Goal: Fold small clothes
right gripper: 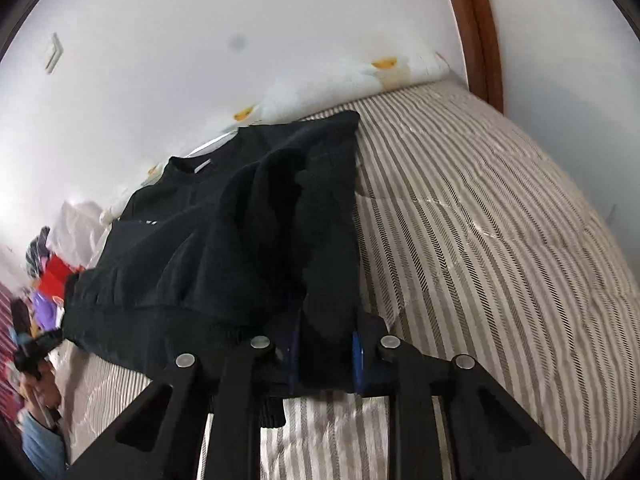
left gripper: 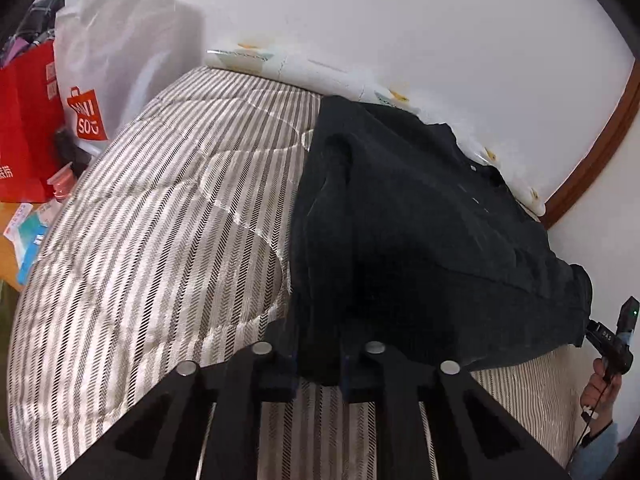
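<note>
A black sweatshirt is lying on a striped bed, its collar end reaching toward the white wall and its ribbed hem hanging nearest the cameras. Both sleeves look already folded in over the body, making a long narrow shape whose long axis is running from the hem away to the collar.

The left gripper is pinching the hem corner on its side, with dark cloth bunching between its fingers. The right gripper is likewise clamping the opposite corner, a thick fold of fabric filling the gap between its fingers. The hem between the two is sagging a little and seems to be coming off the bed.

The cloth is looking soft, fairly thick and limp, light enough to lift by two corners but likely to droop and crease in the middle. Holding it at the two hem corners seems the right place, since carrying them together toward the collar would halve its length; keeping the edge taut should be stopping the tucked sleeves from slipping out.
</note>
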A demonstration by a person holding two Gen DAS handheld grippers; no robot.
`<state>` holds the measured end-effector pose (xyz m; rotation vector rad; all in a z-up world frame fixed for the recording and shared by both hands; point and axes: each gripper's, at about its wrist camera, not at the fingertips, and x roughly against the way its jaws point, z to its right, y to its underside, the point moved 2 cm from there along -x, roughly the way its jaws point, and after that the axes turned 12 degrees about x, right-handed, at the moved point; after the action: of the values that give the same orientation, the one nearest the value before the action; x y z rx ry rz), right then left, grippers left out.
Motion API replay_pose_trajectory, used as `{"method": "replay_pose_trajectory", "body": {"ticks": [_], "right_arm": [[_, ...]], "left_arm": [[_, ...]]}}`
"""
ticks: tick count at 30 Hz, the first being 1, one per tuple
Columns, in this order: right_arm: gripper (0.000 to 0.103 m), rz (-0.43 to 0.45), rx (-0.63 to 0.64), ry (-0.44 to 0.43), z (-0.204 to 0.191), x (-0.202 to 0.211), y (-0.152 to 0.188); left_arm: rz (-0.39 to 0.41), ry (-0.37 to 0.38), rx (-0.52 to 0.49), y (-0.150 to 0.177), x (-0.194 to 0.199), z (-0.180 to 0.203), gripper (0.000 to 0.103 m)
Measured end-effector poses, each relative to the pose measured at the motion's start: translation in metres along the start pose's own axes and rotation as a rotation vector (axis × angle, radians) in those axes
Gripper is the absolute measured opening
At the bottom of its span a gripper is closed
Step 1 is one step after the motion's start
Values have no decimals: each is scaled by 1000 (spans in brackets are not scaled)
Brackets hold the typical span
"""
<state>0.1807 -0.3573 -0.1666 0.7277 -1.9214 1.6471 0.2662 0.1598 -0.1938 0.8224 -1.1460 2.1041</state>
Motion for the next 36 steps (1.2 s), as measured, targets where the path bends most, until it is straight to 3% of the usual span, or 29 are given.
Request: {"method": "replay_pose_trajectory", "body": {"ticks": [4, 12, 19, 22, 25, 28, 32, 36], "right_arm": [[19, 72, -31, -54, -1, 25, 8], [19, 57, -12, -57, -10, 71, 51], [22, -7, 9, 57, -14, 104, 88], [28, 13, -5, 117, -22, 130, 89], [34, 50, 93, 115, -53, 151, 93], [35, 15, 194, 106, -87, 149, 106], [33, -75, 243, 53, -111, 122, 130], [21, -120, 227, 44, -112, 96, 140]], "left_arm": [[4, 4, 3, 9, 18, 0, 11], [-25, 18, -46, 62, 70, -16, 11], [-25, 0, -89, 103, 97, -23, 14], [6, -39, -75, 107, 108, -26, 21], [30, -24, -62, 112, 124, -28, 27], [50, 11, -67, 117, 138, -27, 35], [51, 73, -106, 129, 148, -20, 35], [0, 113, -150, 141, 142, -8, 35]]}}
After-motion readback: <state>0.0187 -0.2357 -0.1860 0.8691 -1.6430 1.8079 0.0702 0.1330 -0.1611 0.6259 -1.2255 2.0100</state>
